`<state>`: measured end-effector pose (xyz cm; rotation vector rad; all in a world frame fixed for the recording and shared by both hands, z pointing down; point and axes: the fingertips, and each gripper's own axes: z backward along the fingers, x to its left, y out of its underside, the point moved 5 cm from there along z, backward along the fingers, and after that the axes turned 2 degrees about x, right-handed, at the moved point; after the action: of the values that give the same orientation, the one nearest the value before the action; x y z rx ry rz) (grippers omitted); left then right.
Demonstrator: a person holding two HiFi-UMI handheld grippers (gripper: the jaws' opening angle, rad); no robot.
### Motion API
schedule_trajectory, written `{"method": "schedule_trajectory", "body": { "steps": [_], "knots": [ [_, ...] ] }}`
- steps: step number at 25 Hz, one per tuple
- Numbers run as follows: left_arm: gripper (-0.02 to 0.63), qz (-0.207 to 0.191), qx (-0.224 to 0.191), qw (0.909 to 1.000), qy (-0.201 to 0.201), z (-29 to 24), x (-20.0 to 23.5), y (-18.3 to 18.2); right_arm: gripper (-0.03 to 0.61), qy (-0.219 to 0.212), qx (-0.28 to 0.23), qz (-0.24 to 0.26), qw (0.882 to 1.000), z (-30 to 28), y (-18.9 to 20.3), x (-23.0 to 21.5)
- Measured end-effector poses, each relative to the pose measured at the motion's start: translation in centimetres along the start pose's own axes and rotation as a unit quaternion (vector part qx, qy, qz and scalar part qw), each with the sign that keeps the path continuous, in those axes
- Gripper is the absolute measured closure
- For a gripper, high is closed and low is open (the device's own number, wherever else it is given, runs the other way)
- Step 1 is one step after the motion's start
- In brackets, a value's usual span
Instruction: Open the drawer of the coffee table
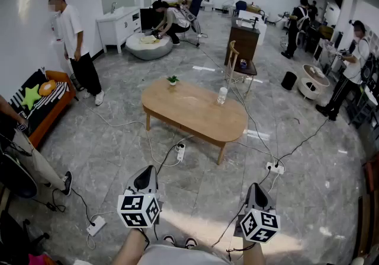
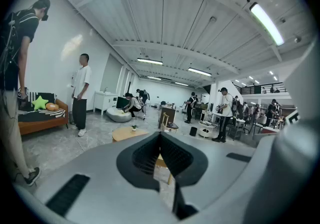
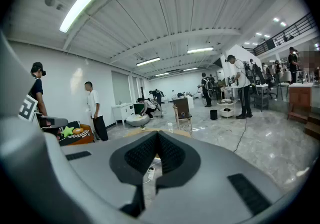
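Looking down in the head view, we see the oval bench [image 1: 195, 111] well ahead of the left gripper [image 1: 148, 170] and right gripper [image 1: 256, 188], its long axis slanting across us, no drawer showing. Left gripper view: fingers together, empty, bench beyond the tips. Right gripper view: fingers likewise closed on nothing, bench dead ahead.

Quick count: 1 table [image 1: 195, 109] with 1 plant [image 1: 172, 80] and 1 bottle [image 1: 222, 95] on it, 3 power strips [image 1: 181, 151] on the floor [image 1: 118, 139], 1 sofa [image 1: 52, 114] with 2 cushions [image 1: 47, 87], 1 chair [image 1: 235, 59], and at least 6 people [image 1: 71, 32].
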<state>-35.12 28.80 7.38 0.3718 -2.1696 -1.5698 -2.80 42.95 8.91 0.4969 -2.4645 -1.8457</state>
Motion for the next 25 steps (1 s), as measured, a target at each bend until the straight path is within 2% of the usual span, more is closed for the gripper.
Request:
{"method": "schedule_trajectory", "body": {
  "steps": [10,15,22,23,24,25],
  "knots": [
    [0.620,0.002,-0.003,1.0000,-0.005,-0.4,0.4,-0.4,0.578,-0.012,0.004,0.023,1.000,-0.8,-0.5,0.8],
    [0.620,0.002,-0.004,1.0000,-0.006,-0.4,0.6,-0.3,0.577,-0.036,-0.015,-0.023,0.999,-1.2,-0.4,1.1],
    [0.620,0.002,-0.011,0.9999,-0.011,-0.6,0.4,-0.6,0.577,-0.051,-0.008,-0.024,0.998,-1.7,-0.6,1.0],
    [0.620,0.002,-0.012,0.9999,-0.012,-0.6,0.4,-0.6,0.572,-0.054,-0.008,-0.021,0.998,-1.8,-0.5,1.1],
    [0.620,0.002,-0.012,0.9998,-0.012,-0.6,0.5,-0.6,0.524,-0.057,-0.009,-0.018,0.998,-1.8,-0.5,1.2],
    [0.620,0.002,-0.013,0.9998,-0.013,-0.6,0.6,-0.6,0.506,-0.059,-0.009,-0.015,0.998,-1.8,-0.5,1.3]
  ]
}}
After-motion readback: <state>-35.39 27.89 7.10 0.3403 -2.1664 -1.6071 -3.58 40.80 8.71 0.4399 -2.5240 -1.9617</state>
